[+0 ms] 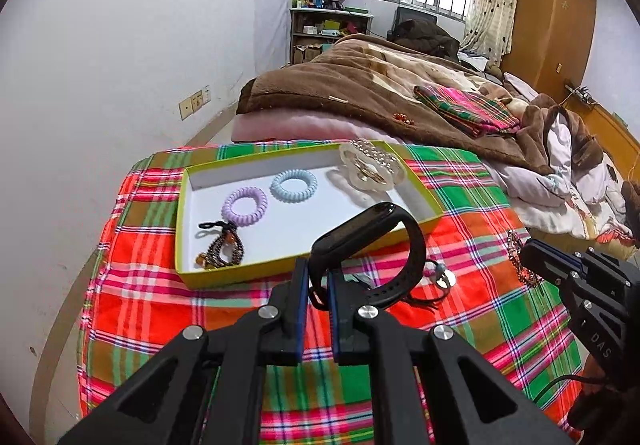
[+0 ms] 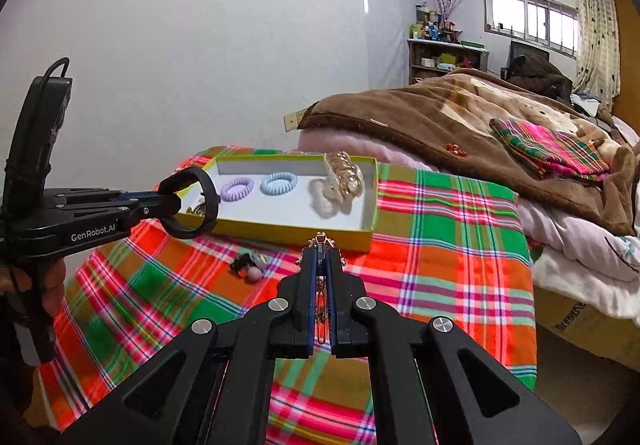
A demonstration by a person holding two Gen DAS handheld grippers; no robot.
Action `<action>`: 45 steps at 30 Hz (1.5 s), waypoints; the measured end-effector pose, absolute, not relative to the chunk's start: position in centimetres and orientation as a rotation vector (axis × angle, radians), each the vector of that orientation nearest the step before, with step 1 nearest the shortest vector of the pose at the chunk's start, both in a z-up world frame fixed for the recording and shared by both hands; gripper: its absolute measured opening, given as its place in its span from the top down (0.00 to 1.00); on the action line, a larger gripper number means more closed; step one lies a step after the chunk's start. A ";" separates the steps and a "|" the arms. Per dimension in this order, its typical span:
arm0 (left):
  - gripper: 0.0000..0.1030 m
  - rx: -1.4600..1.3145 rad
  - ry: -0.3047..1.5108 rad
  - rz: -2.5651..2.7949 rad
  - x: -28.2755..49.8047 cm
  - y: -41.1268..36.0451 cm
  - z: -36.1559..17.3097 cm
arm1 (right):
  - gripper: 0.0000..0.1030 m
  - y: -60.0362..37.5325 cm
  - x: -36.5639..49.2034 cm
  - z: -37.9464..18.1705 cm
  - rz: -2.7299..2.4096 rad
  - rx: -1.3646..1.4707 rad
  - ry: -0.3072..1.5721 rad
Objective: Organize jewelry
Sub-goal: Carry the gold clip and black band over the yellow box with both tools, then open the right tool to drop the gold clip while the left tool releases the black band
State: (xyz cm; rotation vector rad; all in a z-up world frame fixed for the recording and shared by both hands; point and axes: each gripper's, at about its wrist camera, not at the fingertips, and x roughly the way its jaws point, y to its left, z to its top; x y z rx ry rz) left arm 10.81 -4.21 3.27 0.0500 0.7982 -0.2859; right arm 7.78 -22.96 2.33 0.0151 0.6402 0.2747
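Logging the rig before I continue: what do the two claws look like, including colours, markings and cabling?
Both claws, left and right, are matte black linkages with silver pivot bolts and blue finger pads. White "GenRobot.AI" lettering marks the left one's side; a black cable leaves its rear.

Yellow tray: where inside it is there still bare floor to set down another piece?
The tray has bare white floor along its near side, between the beaded bracelet and the right wall, in front of the blue hair tie. The left end is crowded with the bracelet and purple hair tie; the hair claw fills the far right corner.
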 end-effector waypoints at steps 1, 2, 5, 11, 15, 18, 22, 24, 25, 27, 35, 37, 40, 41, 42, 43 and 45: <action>0.91 0.050 0.798 -0.283 11.0 -4.0 3.3 | 0.96 -22.9 8.1 2.4 0.280 0.023 0.640; 0.91 0.045 0.799 -0.280 11.2 -3.7 3.3 | 0.96 -22.8 8.4 2.5 0.283 0.026 0.640; 0.91 0.030 0.800 -0.277 12.1 -3.1 3.5 | 0.96 -22.2 9.2 2.8 0.289 0.027 0.639; 0.91 0.027 0.804 -0.268 14.0 -2.4 3.6 | 0.96 -20.7 11.7 3.0 0.300 0.028 0.640; 0.91 0.021 0.821 -0.258 15.8 -1.9 3.2 | 0.96 -19.6 13.5 2.8 0.306 0.022 0.655; 0.91 0.024 0.832 -0.254 17.0 -1.6 2.9 | 0.96 -18.9 15.0 2.3 0.313 0.021 0.670; 0.91 0.016 0.846 -0.252 18.7 -1.1 2.4 | 0.96 -18.1 16.9 1.3 0.325 0.035 0.700; 0.91 0.011 0.853 -0.254 19.5 -0.9 2.1 | 0.96 -17.7 17.7 0.8 0.326 0.033 0.713; 0.91 0.002 0.861 -0.258 19.9 -0.9 1.9 | 0.96 -17.5 18.1 0.5 0.326 0.031 0.721; 0.91 -0.010 0.877 -0.265 20.7 -0.9 1.5 | 0.96 -17.0 18.9 -0.2 0.327 0.029 0.740; 0.91 0.020 0.924 -0.251 22.7 -1.7 -0.8 | 0.96 -15.9 21.0 -2.1 0.320 0.015 0.784; 0.91 0.026 0.943 -0.246 23.2 -1.7 -1.4 | 0.96 -15.8 21.3 -2.5 0.321 0.009 0.793; 0.91 0.034 0.966 -0.237 23.8 -1.8 -2.3 | 0.96 -15.6 21.8 -3.0 0.310 -0.007 0.803; 0.91 0.038 0.969 -0.235 23.9 -1.8 -2.5 | 0.96 -15.6 21.9 -3.1 0.309 -0.007 0.805; 0.91 0.039 0.973 -0.234 23.9 -1.9 -2.7 | 0.96 -15.6 22.0 -3.2 0.310 -0.006 0.805; 0.91 0.039 0.976 -0.236 23.9 -2.0 -2.8 | 0.96 -15.5 22.2 -3.2 0.311 -0.008 0.806; 0.91 0.047 0.979 -0.237 23.9 -2.1 -2.9 | 0.96 -15.4 22.3 -3.4 0.308 -0.017 0.808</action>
